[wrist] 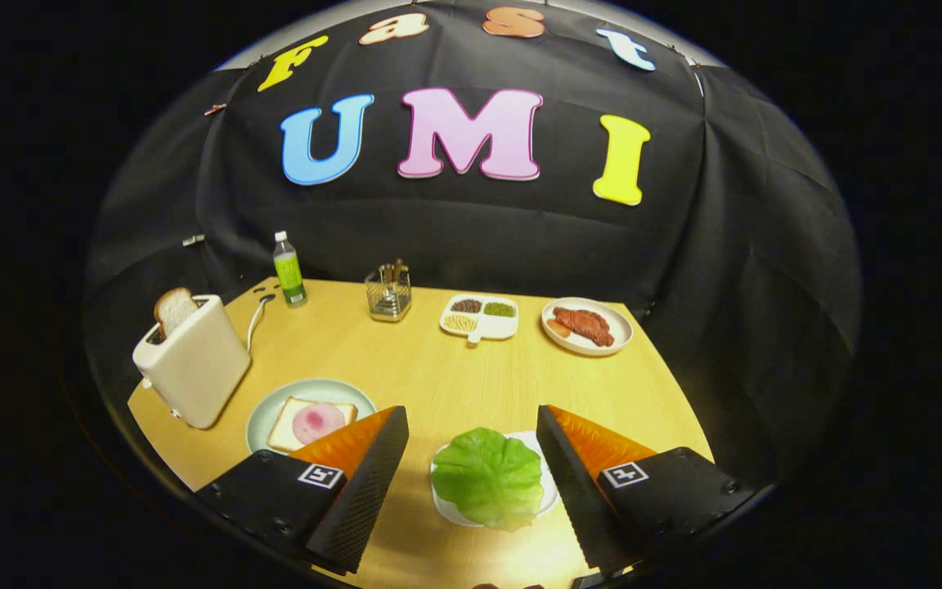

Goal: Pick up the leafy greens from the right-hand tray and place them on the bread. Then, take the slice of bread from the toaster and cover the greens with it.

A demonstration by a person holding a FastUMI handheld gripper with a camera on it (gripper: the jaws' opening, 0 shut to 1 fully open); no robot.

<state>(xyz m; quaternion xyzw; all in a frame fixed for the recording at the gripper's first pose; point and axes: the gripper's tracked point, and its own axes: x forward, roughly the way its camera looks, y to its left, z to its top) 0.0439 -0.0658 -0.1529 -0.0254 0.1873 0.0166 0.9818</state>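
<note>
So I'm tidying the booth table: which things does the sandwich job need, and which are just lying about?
Needed: leafy greens, bread on plate, toaster slice, toaster, open claw straddling the greens.
Idle: bottle, utensil holder, divided dish, meat plate.

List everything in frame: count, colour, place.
lettuce leaf: 1, green, on a small white plate between the fingers
small plate: 1, white, under the leaf
bread with ham: 1, on a pale green plate beside the toaster
toaster: 1, cream, bread slice sticking up
bottle: 1, green, behind toaster
wire holder: 1, table's far edge
divided dish: 1, white, beside holder
meat plate: 1, white, far right corner
table: 1, wood
gripper: 1, fingers open, either side of leaf
</note>
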